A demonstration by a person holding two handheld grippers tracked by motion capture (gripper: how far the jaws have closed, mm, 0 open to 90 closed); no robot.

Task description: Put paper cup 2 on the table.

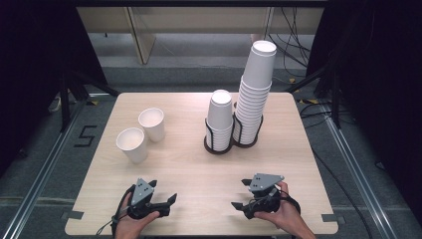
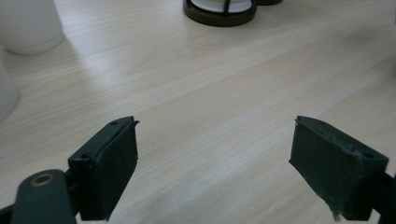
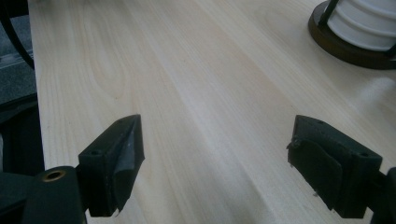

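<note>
Two loose paper cups (image 1: 142, 133) stand upright, well left of the cup rack (image 1: 233, 142). Left gripper (image 1: 164, 199) and right gripper (image 1: 241, 194) (both near the table's front edge) gape empty — between placements, likely; next, pull another cup from the stacks.

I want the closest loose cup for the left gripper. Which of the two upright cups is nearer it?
The front cup, nearer the table's front-left edge; the other cup stands behind it, farther from the left gripper.
</note>
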